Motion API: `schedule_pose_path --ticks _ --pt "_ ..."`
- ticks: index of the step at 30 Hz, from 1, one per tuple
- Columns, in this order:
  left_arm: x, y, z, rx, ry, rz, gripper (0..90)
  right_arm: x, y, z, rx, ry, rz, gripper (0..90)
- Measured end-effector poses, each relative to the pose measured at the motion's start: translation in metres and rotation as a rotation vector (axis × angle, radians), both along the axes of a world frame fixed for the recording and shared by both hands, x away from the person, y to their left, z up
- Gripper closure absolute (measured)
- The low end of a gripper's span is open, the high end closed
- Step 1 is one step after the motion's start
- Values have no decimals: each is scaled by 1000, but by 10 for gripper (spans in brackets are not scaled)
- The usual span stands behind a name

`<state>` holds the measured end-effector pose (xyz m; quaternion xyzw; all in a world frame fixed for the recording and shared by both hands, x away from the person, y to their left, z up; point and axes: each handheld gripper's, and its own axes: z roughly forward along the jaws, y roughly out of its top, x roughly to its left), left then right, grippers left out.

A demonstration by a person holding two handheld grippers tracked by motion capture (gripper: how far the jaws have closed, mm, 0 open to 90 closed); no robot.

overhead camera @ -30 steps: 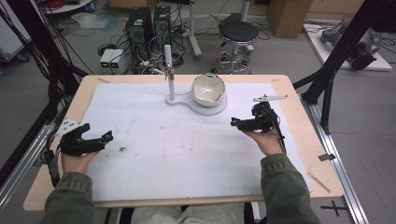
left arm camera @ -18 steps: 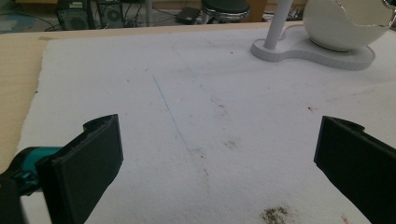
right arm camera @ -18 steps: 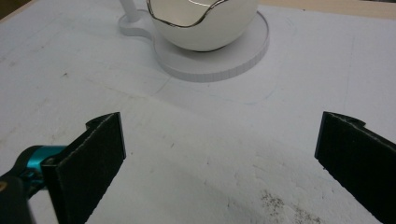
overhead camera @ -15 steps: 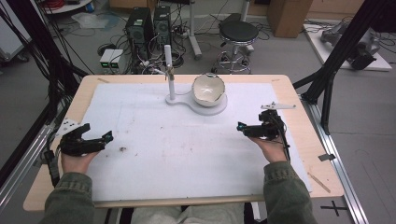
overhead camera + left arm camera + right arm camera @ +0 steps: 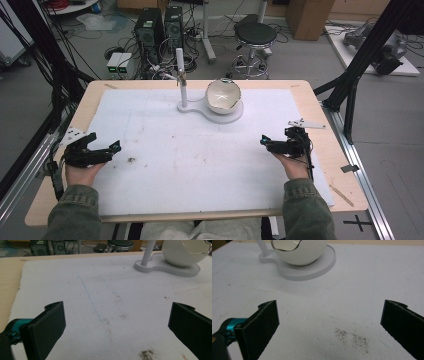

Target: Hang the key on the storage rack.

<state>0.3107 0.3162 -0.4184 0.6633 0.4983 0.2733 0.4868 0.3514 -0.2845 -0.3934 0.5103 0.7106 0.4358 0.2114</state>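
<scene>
White bowl [image 5: 223, 95] on stand | left claw [image 5: 114, 146] released | right claw [image 5: 265, 142] released, both empty

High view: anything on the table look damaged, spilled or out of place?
The white bowl on its stand has a jagged, broken-looking rim. Dark specks soil the white mat near the left gripper. Nothing is tipped over.

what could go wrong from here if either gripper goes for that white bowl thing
1. The eggshell-shaped bowl has a jagged, thin-looking rim; a gripper closing on it might chip it or slip.
2. The upright post stands right beside the bowl on the same white base, so the left gripper reaching in could knock it.
3. Both the left gripper and the right gripper are open and far from the bowl, so a fast approach may shove the base across the white mat.
</scene>
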Motion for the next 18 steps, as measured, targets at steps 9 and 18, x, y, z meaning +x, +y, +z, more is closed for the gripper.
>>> schedule_pose_path --ticks 9,18 --pt "-2 1 0 -9 -2 3 17 -16 -7 -6 29 -147 -81 7" --pt "-1 1 0 -8 -7 6 17 -23 -12 -10 69 -208 -124 7"
